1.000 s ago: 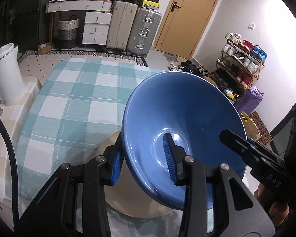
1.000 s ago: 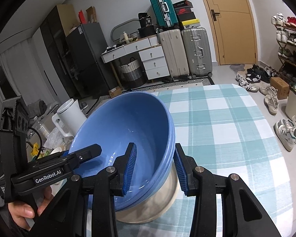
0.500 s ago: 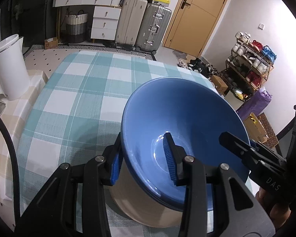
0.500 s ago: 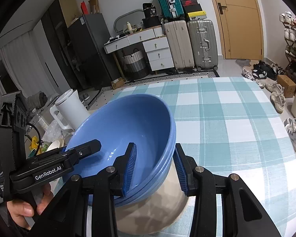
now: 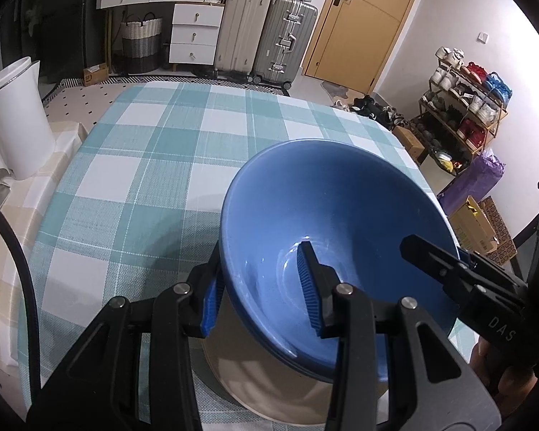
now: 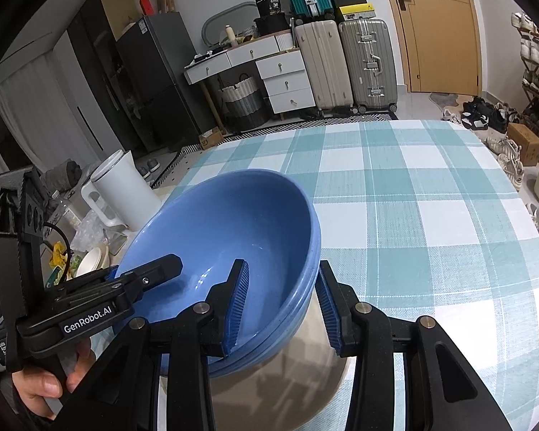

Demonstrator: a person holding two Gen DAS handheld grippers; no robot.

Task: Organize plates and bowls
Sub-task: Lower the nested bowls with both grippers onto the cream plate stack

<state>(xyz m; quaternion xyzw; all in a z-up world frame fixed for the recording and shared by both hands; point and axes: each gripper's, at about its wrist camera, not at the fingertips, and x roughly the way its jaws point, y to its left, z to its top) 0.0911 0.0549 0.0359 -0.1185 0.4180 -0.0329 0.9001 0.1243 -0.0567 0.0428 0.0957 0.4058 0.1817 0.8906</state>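
A stack of nested blue bowls (image 5: 341, 215) (image 6: 233, 222) hangs low over a beige plate (image 5: 269, 388) (image 6: 287, 377) on the teal checked tablecloth (image 5: 161, 143). My left gripper (image 5: 260, 287) is shut on the stack's left rim, one pad inside and one outside. My right gripper (image 6: 282, 301) is shut on the opposite rim in the same way. Each view shows the other gripper's inner finger (image 5: 434, 262) (image 6: 154, 273) reaching into the bowl. I cannot tell whether the stack's base touches the plate.
A white jug (image 5: 14, 122) (image 6: 122, 190) stands off the table's left side, with small dishes and clutter (image 6: 90, 258) beside it. Beyond the far table edge (image 6: 377, 125) are suitcases, drawers and a shoe rack. A hand (image 6: 43, 391) holds the left gripper.
Both grippers have come down together with the blue bowls, which now sit closer over the beige plate. The grip on both rims is unchanged.
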